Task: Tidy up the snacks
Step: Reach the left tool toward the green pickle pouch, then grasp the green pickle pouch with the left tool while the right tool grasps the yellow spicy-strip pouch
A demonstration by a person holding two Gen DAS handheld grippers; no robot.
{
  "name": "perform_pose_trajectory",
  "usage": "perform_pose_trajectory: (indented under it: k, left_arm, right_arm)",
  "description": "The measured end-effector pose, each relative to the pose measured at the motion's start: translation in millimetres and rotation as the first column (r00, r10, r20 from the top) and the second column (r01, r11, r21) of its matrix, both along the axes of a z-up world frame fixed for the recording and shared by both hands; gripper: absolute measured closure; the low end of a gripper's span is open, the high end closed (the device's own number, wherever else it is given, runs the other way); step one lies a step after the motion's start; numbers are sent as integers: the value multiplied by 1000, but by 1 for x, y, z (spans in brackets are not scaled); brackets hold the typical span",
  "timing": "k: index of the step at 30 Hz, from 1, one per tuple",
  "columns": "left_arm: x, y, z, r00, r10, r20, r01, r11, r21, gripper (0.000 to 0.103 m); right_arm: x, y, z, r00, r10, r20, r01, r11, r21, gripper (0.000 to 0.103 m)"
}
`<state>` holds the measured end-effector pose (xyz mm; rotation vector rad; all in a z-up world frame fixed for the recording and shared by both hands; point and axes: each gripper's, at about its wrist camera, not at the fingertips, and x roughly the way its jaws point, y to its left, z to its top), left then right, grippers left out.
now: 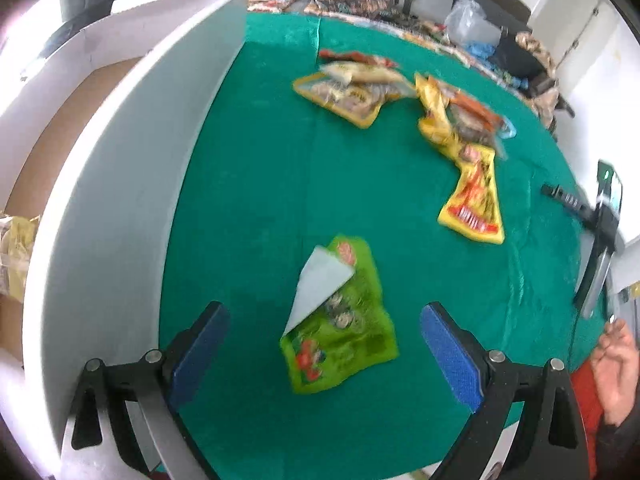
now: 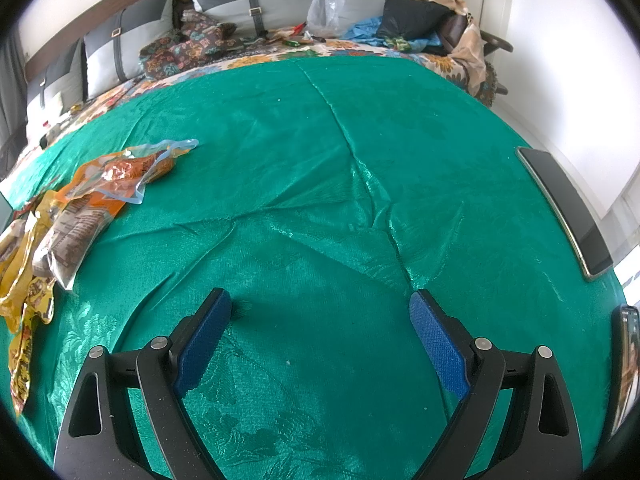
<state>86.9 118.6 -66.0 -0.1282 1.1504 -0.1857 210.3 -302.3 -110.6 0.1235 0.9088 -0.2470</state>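
Observation:
In the left wrist view a green snack packet [image 1: 344,320] with a folded-over silver corner lies on the green cloth between my fingers. My left gripper [image 1: 324,316] is open and hovers above it, empty. A yellow packet [image 1: 476,200] and two heaps of snack packets [image 1: 352,84] [image 1: 460,120] lie farther back. A white cardboard box [image 1: 120,160] stands open at the left with a packet [image 1: 16,248] inside. My right gripper [image 2: 320,308] is open and empty above bare cloth; orange and yellow packets [image 2: 80,208] lie at its left.
A phone [image 2: 568,208] lies near the right edge of the green cloth [image 2: 320,140], another device [image 2: 628,360] beyond it. Pillows, a plastic bag [image 2: 328,4] and clothes sit at the back. A hand [image 1: 616,364] and the other gripper's body [image 1: 600,220] show at the right in the left wrist view.

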Motion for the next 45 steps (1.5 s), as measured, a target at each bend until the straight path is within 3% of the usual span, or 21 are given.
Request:
perform_pose_trajectory:
  k: [6, 8, 13, 18, 28, 30, 32, 36, 39, 41, 44, 45]
  left_arm:
    - [6, -23, -28, 999, -17, -37, 21, 995, 101, 10]
    - [4, -34, -27, 1000, -26, 10, 23, 982, 188, 34]
    - [-4, -35, -25, 999, -26, 30, 20, 984, 178, 36]
    - [-8, -21, -22, 999, 40, 36, -44, 993, 110, 37]
    - [-10, -19, -21, 997, 62, 48, -66, 994, 83, 37]
    - [-10, -18, -21, 996, 68, 54, -72, 995, 71, 37]
    - [-11, -17, -22, 996, 69, 63, -73, 995, 64, 37]
    - [-11, -16, -21, 995, 75, 71, -78, 996, 41, 37]
    - [-14, -10, -18, 993, 89, 81, -91, 996, 24, 37]
    - [-17, -5, -13, 990, 106, 90, -107, 994, 10, 37]
    - [-20, 0, -6, 987, 125, 105, -124, 992, -11, 37]
    - [-21, 2, -4, 985, 127, 113, -126, 992, -15, 37]
  right_arm:
    - [0, 0, 0, 1000, 0, 0, 0, 1000, 0, 10]
    - [0, 0, 0, 1000, 0, 0, 0, 1000, 0, 10]
    - [0, 0, 0, 1000, 0, 0, 0, 1000, 0, 10]
    - [0, 0, 0, 1000, -2, 1, 2, 1000, -1, 10]
    - [2, -2, 0, 1000, -6, -2, 6, 1000, 5, 10]
    - [3, -2, 4, 998, 0, -58, 2, 999, 37, 12]
    - [-8, 4, 14, 997, 20, -77, -9, 990, 139, 14]
    - [-29, 78, 35, 969, 233, -86, -190, 918, 347, 12]
    - [-26, 146, 34, 941, 318, -115, -253, 888, 384, 12]
    - [-16, 181, 25, 933, 324, -155, -251, 896, 366, 12]
    - [1, 222, 7, 922, 308, -236, -254, 939, 234, 13]
    - [3, 232, 6, 923, 297, -246, -266, 952, 151, 14]
